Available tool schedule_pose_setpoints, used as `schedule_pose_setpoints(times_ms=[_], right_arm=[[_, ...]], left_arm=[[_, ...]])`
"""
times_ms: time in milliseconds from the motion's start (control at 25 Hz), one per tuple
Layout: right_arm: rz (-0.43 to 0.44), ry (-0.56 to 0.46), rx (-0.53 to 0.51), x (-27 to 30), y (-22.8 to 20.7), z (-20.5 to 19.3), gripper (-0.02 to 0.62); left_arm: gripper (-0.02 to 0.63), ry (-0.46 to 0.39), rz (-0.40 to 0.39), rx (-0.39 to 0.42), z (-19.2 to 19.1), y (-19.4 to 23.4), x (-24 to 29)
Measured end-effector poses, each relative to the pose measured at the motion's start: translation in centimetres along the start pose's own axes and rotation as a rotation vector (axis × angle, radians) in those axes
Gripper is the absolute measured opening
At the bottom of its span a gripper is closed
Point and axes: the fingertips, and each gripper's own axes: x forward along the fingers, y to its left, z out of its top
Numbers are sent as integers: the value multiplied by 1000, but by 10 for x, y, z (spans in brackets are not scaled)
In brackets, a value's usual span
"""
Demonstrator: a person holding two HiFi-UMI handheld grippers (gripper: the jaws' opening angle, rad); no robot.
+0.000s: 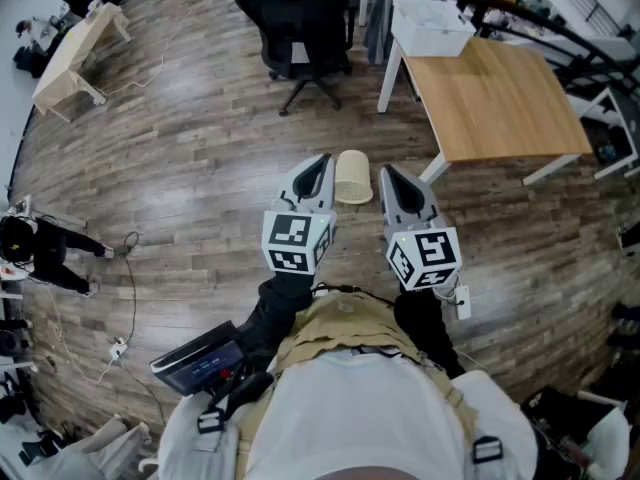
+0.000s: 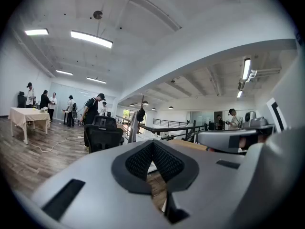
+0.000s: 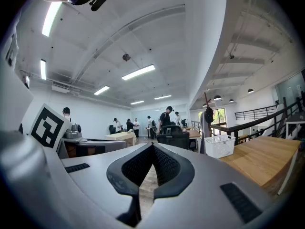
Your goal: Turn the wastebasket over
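We hold both grippers level, jaws pressed together, nothing in them: L gripper (image 1: 322,160), R gripper (image 1: 387,172). The wastebasket (image 1: 352,177) sits on the floor (image 1: 200,168) ahead & below, between the two tips, abt equally near each. Upright or tipped, can't tell.

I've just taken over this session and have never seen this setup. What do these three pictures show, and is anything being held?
There is no robot here: a person holds a two-jaw gripper in each hand. The head view looks steeply down from the person's head. It shows the left gripper and the right gripper, both pointing level above the wood floor. The cream wastebasket is on the floor ahead, showing between their tips. The other two pictures come from cameras riding on each gripper, looking along its jaws across the room. Both pairs of jaws are together and hold nothing. A wooden table stands to the right.
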Motion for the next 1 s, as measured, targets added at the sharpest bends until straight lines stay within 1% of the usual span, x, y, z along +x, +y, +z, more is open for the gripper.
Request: schedule_pose_setpoints(times_ms=[560, 1000], right_arm=[[18, 12, -5, 10, 13, -2, 20], [3, 34, 13, 13, 23, -14, 21]], left_arm=[[3, 8, -1, -4, -3, 10, -4], [3, 31, -7, -21, -15, 22, -12]])
